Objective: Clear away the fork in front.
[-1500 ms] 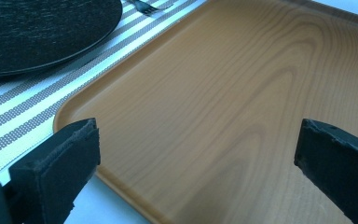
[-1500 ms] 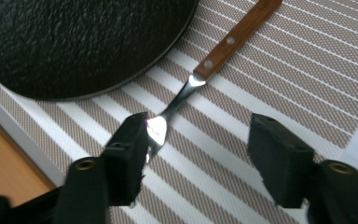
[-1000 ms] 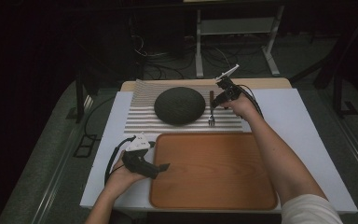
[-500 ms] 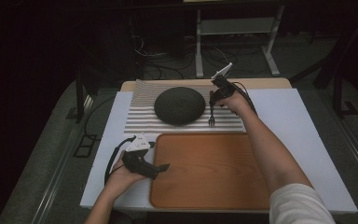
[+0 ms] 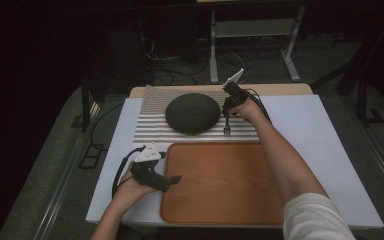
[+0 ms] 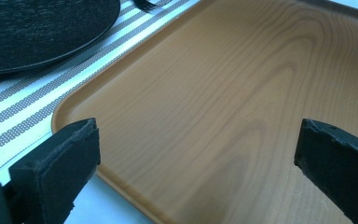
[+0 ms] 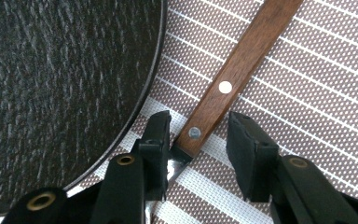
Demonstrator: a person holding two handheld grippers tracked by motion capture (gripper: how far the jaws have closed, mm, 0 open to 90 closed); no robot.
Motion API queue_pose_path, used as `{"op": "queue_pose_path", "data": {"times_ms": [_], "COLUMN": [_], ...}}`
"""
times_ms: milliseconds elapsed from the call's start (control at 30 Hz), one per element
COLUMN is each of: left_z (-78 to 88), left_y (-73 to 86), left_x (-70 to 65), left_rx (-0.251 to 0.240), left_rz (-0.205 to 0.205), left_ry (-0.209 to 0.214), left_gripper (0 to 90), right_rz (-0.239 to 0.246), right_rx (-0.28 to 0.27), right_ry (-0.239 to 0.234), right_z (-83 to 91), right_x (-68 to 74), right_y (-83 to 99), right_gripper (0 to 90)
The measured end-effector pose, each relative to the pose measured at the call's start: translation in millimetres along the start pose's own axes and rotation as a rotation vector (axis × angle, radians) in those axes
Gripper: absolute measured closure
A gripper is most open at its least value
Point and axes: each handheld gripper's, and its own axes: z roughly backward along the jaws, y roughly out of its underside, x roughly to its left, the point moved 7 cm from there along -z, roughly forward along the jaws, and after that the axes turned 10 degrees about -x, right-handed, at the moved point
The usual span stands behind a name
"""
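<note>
A fork with a brown wooden handle (image 7: 242, 60) lies on the striped placemat (image 7: 307, 116), just right of a black plate (image 7: 60, 79). My right gripper (image 7: 200, 123) straddles the handle near its metal neck. Its jaws have just been closing: the left pad is at the handle, the right pad stands a gap away. In the high view the right gripper (image 5: 228, 110) sits over the fork (image 5: 226, 125) beside the plate (image 5: 192, 112). My left gripper (image 6: 200, 140) is open with nothing between its pads, low over the near left corner of the wooden tray (image 6: 242, 93).
The tray (image 5: 225, 185) lies on a white mat (image 5: 325, 150) in front of the placemat (image 5: 150, 125). A metal stand and cables are on the floor beyond the table's far edge.
My right gripper has come down and slightly left onto the fork's handle, and its jaws have narrowed around it. The left hand has stayed where it was.
</note>
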Motion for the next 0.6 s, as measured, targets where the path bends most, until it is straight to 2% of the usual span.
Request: {"op": "queue_pose_path", "data": {"times_ms": [233,400,600], "left_z": [-0.4,-0.1,-0.5], "left_y": [0.1,0.0,0.1], "left_x": [-0.3,-0.1,-0.2], "left_rx": [0.001,0.001,0.001], "left_rz": [-0.002,0.000,0.000], "left_ry": [0.001,0.001,0.002], "left_gripper": [0.0,0.0,0.0], "right_rz": [-0.002,0.002,-0.003], "right_rx": [0.023,0.041,0.047], "right_ry": [0.013,0.049,0.067], "right_z": [0.1,0.2,0.5], "right_x": [0.1,-1.1,-1.7], "right_y": [-0.1,-0.1,0.3], "right_gripper": [62.1,67.1,70.7]}}
